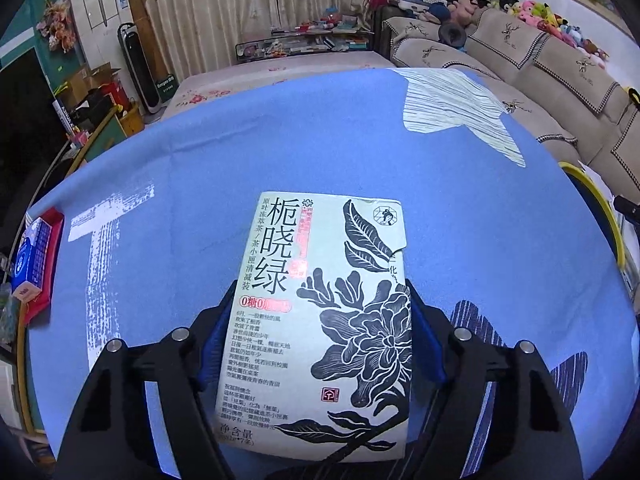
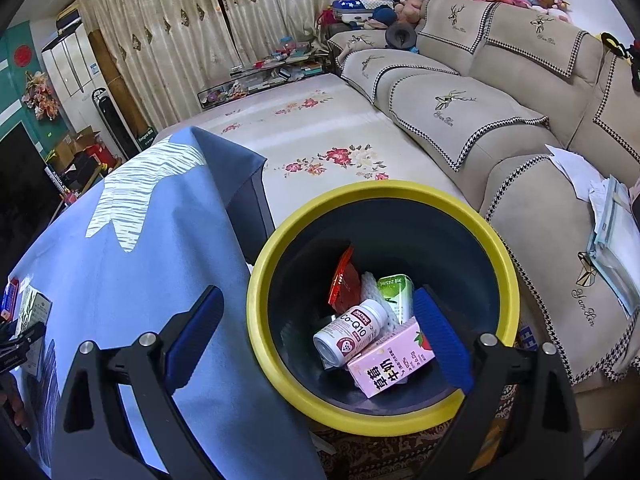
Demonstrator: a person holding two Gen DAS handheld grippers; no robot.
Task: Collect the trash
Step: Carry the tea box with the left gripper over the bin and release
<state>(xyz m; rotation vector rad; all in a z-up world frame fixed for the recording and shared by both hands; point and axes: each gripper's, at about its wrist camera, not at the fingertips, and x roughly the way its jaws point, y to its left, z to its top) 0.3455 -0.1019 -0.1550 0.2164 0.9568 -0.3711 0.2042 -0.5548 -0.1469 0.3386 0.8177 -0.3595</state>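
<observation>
My left gripper is shut on a pale green tea box printed with black flowers and Chinese text, held over the blue tablecloth. The box also shows small at the far left of the right wrist view. My right gripper is open and empty, above the yellow-rimmed dark bin beside the table. In the bin lie a white Co-Q10 bottle, a pink strawberry milk carton, a green carton and a red wrapper.
A red tray with a blue packet sits at the table's left edge. The bin's yellow rim shows at the table's right edge. A beige sofa with papers stands to the right. A floral-covered table lies beyond.
</observation>
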